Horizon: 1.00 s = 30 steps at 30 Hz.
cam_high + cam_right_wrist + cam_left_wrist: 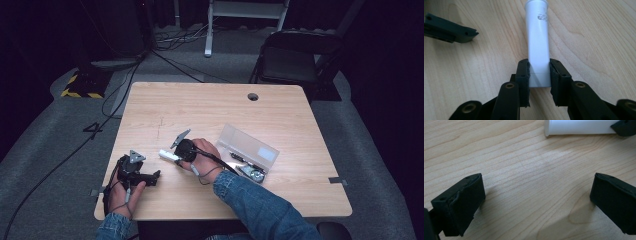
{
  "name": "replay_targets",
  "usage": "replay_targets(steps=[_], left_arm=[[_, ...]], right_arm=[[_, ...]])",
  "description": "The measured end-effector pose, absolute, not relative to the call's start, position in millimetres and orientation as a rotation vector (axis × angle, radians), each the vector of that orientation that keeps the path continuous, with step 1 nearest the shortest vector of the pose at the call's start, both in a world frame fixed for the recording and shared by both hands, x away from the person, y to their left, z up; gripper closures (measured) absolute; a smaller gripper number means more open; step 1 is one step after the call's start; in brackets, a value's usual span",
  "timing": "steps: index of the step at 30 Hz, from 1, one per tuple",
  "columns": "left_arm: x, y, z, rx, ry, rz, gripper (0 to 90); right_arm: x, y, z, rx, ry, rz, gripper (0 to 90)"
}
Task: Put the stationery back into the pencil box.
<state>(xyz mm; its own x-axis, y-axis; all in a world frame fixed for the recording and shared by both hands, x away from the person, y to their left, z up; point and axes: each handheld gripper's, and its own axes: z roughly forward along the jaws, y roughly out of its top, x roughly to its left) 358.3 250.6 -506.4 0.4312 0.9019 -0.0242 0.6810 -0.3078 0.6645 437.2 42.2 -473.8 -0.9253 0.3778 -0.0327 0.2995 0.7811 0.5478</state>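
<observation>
A white tube (166, 155) (537, 37) lies flat on the wooden table (210, 107). My right gripper (176, 158) (539, 66) is shut on the tube's near end, one black pad pressed against each side. To its left, close to the table's front edge, my left gripper (154, 176) (536, 195) rests low over bare wood, open and wide with nothing between its fingers. In the left gripper view, the tube's (579, 127) free end lies just ahead of those jaws. One left jaw tip (451, 31) appears at the upper left of the right gripper view.
An open clear plastic case (250, 145) lies right of my right hand, with small metal tools (252, 172) along its front half. A cable hole (253, 96) sits near the table's far edge. A folding chair (292, 62) stands beyond the far right corner.
</observation>
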Motion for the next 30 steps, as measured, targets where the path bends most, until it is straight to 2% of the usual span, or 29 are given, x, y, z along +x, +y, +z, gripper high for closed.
replay_targets(steps=[30], left_arm=[[358, 251, -506, 2.085, 1.328, 0.475, 0.2]], right_arm=[[407, -34, -412, 0.521, 2.777, 1.033, 71.7]])
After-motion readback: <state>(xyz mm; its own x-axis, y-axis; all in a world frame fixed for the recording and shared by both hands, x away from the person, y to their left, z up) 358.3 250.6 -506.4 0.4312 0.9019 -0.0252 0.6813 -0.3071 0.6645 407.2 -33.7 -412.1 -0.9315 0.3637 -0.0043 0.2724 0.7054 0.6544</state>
